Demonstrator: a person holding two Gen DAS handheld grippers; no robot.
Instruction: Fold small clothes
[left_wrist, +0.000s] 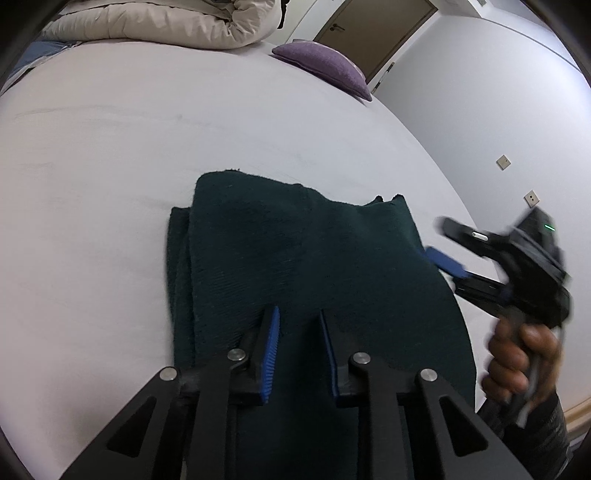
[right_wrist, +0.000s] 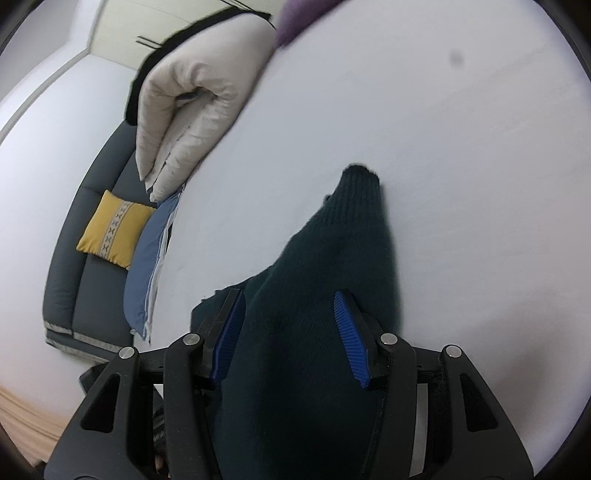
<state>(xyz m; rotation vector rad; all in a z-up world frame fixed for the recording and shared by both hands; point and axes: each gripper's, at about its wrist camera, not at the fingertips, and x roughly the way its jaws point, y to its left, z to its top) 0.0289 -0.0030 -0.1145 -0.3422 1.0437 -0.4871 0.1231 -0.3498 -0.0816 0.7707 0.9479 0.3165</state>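
A dark green knit garment (left_wrist: 295, 251) lies folded on the white bed sheet (left_wrist: 129, 155). My left gripper (left_wrist: 298, 312) hovers over its near part. Its blue pads (left_wrist: 271, 354) stand a narrow gap apart, with the cloth showing in that gap and no pinch visible. My right gripper (left_wrist: 436, 238), blurred and held by a hand (left_wrist: 517, 362), is at the garment's right edge. In the right wrist view the right gripper (right_wrist: 288, 295) is open. The garment (right_wrist: 325, 258) runs between its ribbed pads (right_wrist: 351, 332) out to a ribbed cuff (right_wrist: 362, 177).
A rolled beige duvet (left_wrist: 166, 22) and a purple cushion (left_wrist: 325, 66) lie at the far side of the bed. A blue pillow (right_wrist: 151, 258) hangs over the bed's edge. Beside it stands a grey sofa (right_wrist: 70, 266) with a yellow cushion (right_wrist: 110, 229). The wall (left_wrist: 480, 110) is close on the right.
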